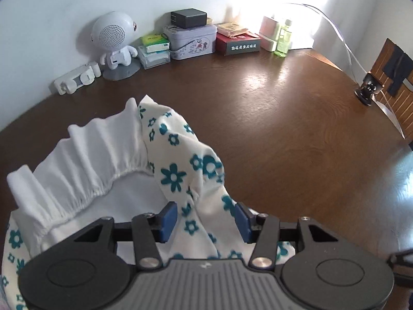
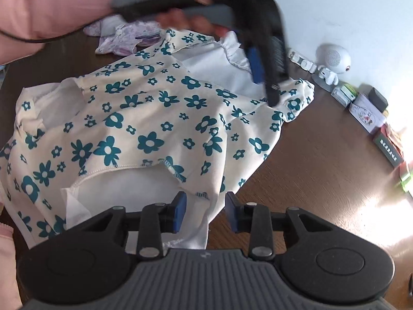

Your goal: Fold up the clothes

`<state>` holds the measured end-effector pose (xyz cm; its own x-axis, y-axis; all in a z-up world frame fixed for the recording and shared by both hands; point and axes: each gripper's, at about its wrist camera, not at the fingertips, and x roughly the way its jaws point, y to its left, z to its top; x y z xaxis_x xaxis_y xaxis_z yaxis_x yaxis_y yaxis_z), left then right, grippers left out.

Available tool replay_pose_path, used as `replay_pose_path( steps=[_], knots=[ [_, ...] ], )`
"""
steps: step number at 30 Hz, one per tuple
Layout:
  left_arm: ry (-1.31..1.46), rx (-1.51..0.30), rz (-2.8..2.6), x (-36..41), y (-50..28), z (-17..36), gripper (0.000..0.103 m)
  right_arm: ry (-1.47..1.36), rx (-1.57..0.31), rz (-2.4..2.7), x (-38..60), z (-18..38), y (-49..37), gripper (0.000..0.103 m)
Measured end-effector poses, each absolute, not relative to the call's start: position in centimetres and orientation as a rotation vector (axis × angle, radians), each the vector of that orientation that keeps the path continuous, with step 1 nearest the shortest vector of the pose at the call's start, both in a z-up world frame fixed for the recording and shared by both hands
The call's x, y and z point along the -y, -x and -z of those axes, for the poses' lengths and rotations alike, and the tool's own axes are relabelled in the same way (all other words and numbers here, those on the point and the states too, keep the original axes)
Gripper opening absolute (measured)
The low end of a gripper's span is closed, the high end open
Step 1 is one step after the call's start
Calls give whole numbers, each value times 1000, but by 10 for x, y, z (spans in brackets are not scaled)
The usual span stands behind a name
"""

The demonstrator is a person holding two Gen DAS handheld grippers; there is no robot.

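Left wrist: my left hand-held gripper (image 1: 205,222) stands half open, the floral dress (image 1: 180,175) loose between its pads, gripping nothing. Right wrist: my right hand-held gripper (image 2: 205,213) is part open over the dress's hem on the bench (image 2: 309,170), unclamped. Closing on bunched cloth could drag the fold crooked.

garment (image 2: 155,118): on table (image 1: 284,129), near side
boxes (image 1: 191,38): far edge, against wall
speaker (image 1: 113,36): left of boxes
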<state>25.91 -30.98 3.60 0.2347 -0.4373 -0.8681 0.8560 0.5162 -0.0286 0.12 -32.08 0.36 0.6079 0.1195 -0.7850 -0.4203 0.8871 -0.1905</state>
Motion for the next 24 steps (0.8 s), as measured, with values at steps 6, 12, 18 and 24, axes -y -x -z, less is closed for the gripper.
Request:
replay_pose_path(
  steps=[6, 12, 18, 24],
  knots=[
    [-567, -953, 949, 341, -271, -23, 47, 412, -876, -347, 319, 0, -5, 21],
    [-603, -926, 907, 351, -266, -15, 10, 459, -883, -362, 311, 5, -4, 6],
    [-511, -913, 852, 348, -275, -23, 7, 626, -851, -387, 288, -2, 12, 2],
    [-450, -896, 862, 346, -281, -16, 7, 744, -888, -349, 274, 12, 12, 2]
  ],
)
